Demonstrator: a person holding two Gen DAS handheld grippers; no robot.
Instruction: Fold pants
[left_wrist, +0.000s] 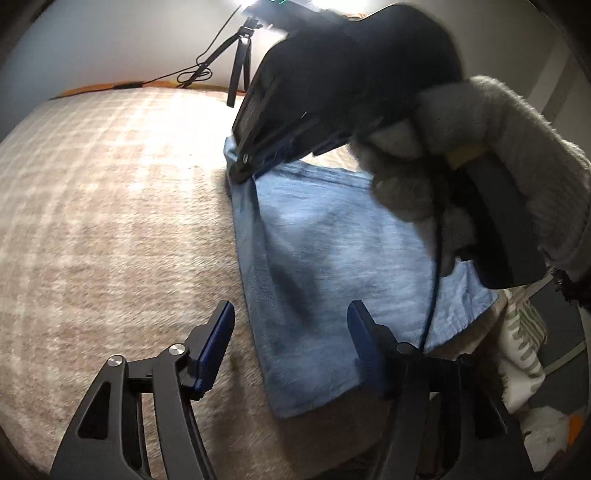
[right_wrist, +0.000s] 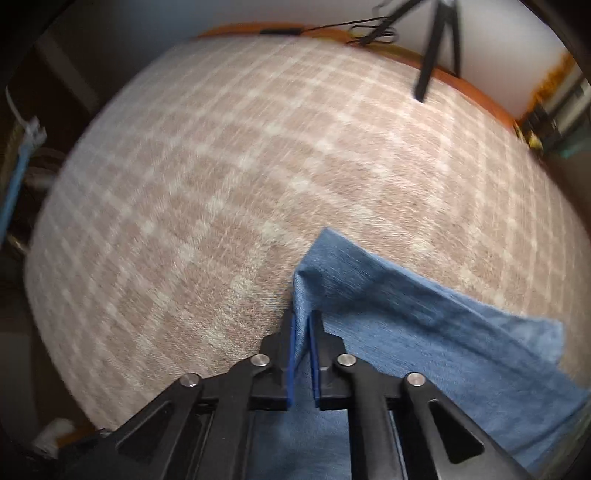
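The light blue pants (left_wrist: 332, 251) lie folded on a beige checked blanket (left_wrist: 110, 206). My left gripper (left_wrist: 291, 325) is open and empty, its jaws wide apart just above the near left edge of the pants. My right gripper (left_wrist: 245, 173) shows in the left wrist view, held by a hand in a grey fuzzy sleeve (left_wrist: 517, 166), pinching the far left corner of the pants. In the right wrist view my right gripper (right_wrist: 303, 325) is shut on a raised fold of the pants (right_wrist: 424, 332), which drape away to the right.
A black tripod (left_wrist: 240, 62) with a cable stands at the far edge of the bed; it also shows in the right wrist view (right_wrist: 436, 48). An orange bed edge (right_wrist: 461, 85) runs along the wall. A patterned cloth (left_wrist: 521, 354) hangs at the bed's right side.
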